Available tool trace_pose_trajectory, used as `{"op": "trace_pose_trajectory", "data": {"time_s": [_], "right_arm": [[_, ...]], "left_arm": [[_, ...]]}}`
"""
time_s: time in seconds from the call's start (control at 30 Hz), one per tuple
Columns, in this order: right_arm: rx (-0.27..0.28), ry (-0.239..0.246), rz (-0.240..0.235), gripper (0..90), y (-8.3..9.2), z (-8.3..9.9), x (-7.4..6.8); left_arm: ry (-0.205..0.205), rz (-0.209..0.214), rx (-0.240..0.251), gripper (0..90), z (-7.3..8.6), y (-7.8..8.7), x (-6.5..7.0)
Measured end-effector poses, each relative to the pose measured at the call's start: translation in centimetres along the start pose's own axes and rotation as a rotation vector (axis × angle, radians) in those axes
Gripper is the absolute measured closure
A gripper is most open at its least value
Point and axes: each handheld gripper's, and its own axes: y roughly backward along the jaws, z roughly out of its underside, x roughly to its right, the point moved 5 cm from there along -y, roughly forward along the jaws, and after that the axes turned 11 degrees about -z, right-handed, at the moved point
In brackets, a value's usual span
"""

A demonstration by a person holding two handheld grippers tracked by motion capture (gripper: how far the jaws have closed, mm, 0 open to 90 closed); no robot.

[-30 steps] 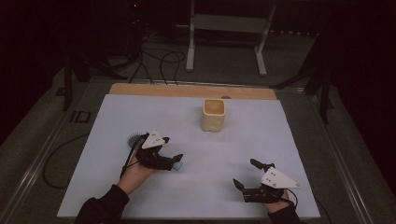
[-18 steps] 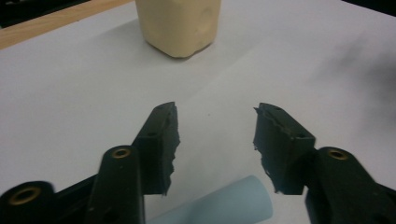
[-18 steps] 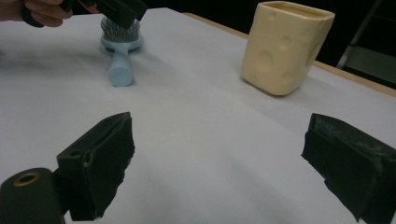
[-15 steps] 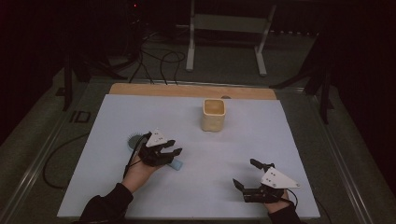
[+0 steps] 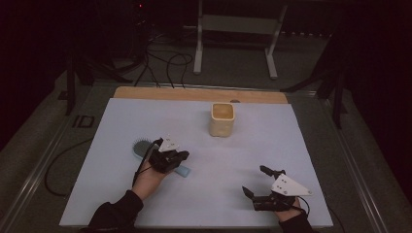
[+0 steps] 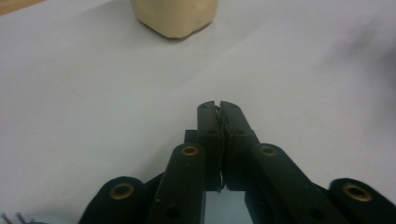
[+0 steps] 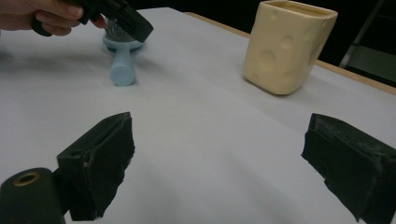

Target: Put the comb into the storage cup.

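While the right gripper (image 5: 253, 184) rests near the table's (image 5: 116, 126) front edge with its jaws spread wide and nothing between them, the left gripper (image 5: 180, 156) sits above the light blue hairbrush (image 5: 142, 147). Its jaws have just been closing and now meet, pad against pad, with nothing visibly clamped between the tips. The brush lies flat, handle toward the person. Farther back stands the cream cheese-patterned cup (image 5: 223, 119), upright, well apart from both grippers.

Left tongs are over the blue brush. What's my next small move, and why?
Probably reopen the left tongs and lower them astride the brush handle: they have just been closing and now meet pad to pad with nothing between, the handle lying underneath.
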Motion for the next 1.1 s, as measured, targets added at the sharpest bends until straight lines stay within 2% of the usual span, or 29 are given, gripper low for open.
{"op": "trace_pose_trajectory", "data": {"time_s": [0.17,0.3,0.37,0.5,0.63,1.03,1.1], "right_arm": [[-0.003,0.003,-0.001,8.4,0.0,0.0,0.0],[0.001,0.001,0.0,8.4,0.0,0.0,0.0],[-0.001,0.003,-0.001,8.4,-0.1,0.0,0.0],[0.001,0.0,-0.001,8.4,-0.1,0.0,0.0],[0.002,0.001,-0.001,8.4,0.0,0.0,0.0],[0.001,-0.001,0.0,8.5,-0.1,-0.1,0.0],[0.001,-0.006,-0.004,8.4,-0.1,0.0,0.0]], "left_arm": [[-0.025,-0.011,-0.045,89.5,0.4,-0.6,0.4],[-0.004,-0.001,-0.068,89.6,0.7,-1.0,0.5],[-0.014,-0.006,-0.077,89.6,0.8,-1.1,0.5],[-0.014,0.011,-0.108,89.8,1.2,-1.3,0.7],[-0.041,0.033,-0.141,89.8,1.5,-1.2,0.7],[-0.045,0.038,-0.165,89.9,1.5,-1.2,0.7],[-0.057,0.043,-0.172,89.8,1.7,-0.9,0.8]]}}
